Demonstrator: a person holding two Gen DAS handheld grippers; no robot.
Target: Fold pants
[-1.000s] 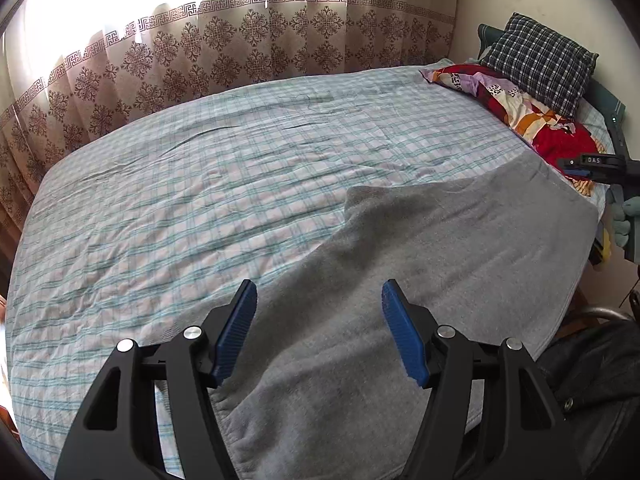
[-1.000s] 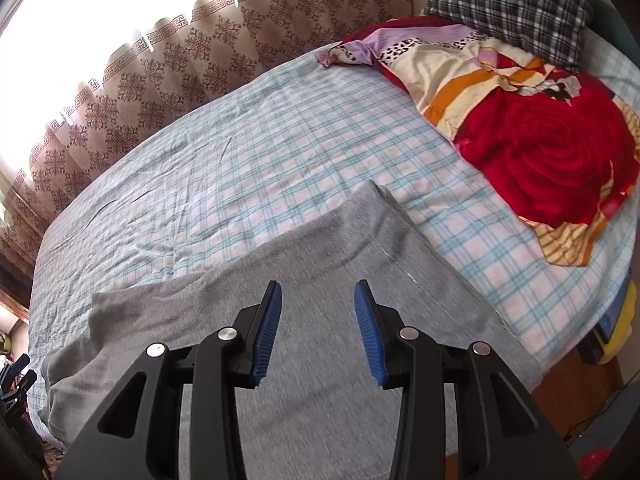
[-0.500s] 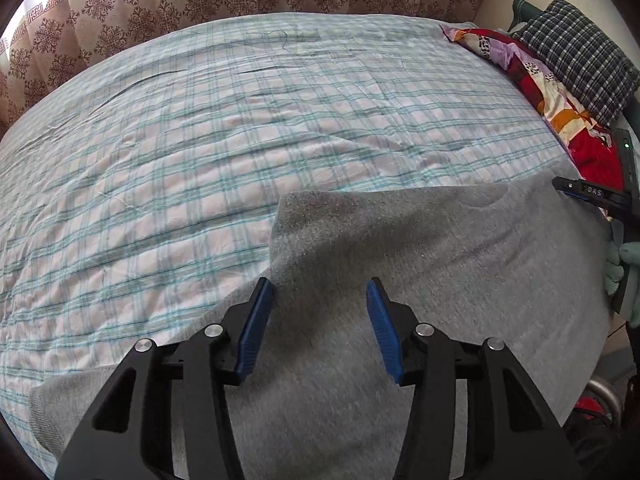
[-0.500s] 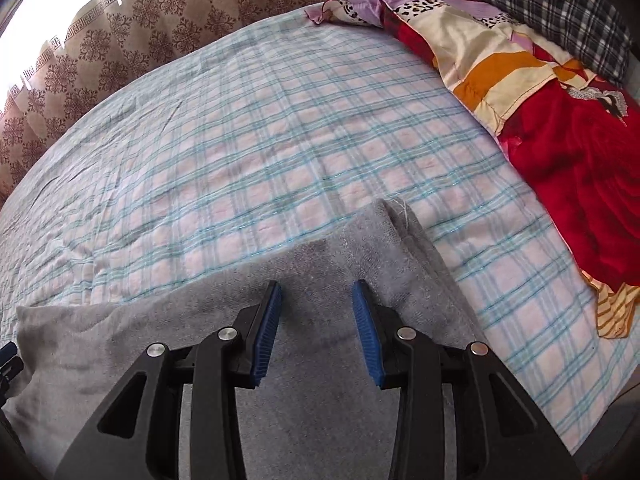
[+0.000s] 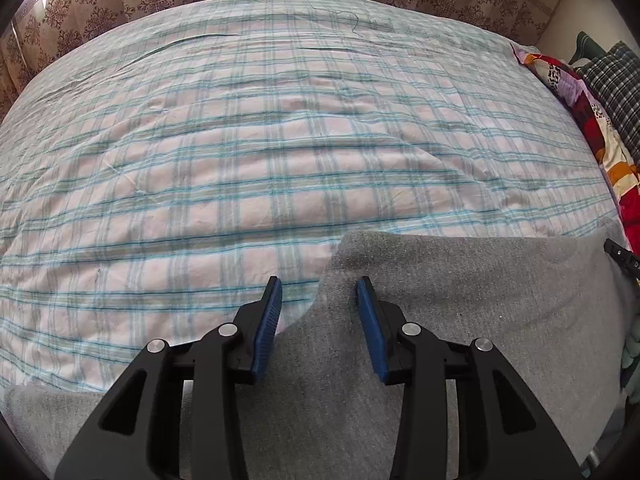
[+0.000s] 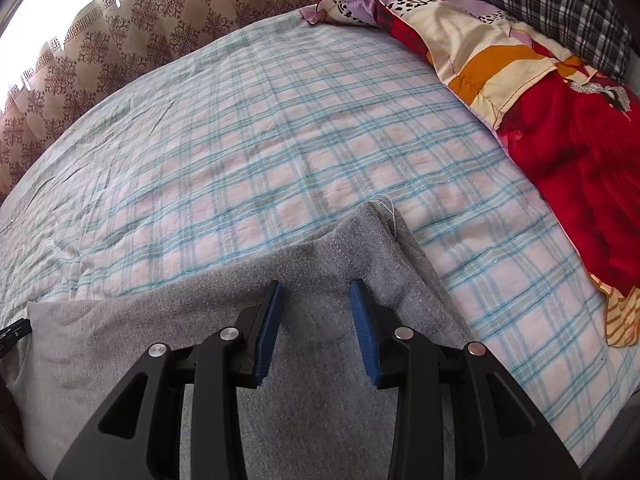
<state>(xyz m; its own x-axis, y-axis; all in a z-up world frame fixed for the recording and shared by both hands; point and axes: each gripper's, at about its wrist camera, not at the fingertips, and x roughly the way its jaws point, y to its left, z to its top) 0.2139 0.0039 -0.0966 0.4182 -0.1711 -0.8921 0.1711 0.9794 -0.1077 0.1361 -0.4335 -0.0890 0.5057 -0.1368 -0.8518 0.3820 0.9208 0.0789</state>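
Lying flat across the near edge of a bed, a pair of soft grey knit pants (image 5: 460, 320) rests on a bedsheet checked in pale pink, white and teal (image 5: 260, 140).

From the left wrist camera, the left gripper (image 5: 318, 292), black with ribbed blue pads, points steeply down at the pants' left side edge. That edge runs up between the two fingers to a corner just beyond the tips. The right pad sits over grey cloth and the left pad over bare sheet. The jaws have just been closing and now stand partly apart, with a clear gap. The pads do not press on the cloth, though the fabric's edge lies in the gap.

From the right wrist camera, the right gripper (image 6: 316, 292), of the same make, points down over the pants near their far right corner (image 6: 376, 216), where a loose white thread (image 6: 390, 208) curls off the seam. Its jaws also stand partly apart, with grey cloth below and between the pads but not pinched.

At the head of the bed, well apart from the pants, a folded quilt in red, orange, cream and lilac (image 6: 560, 120) lies beside a dark plaid pillow (image 6: 540, 4). A brown patterned curtain (image 6: 140, 28) hangs behind the bed.
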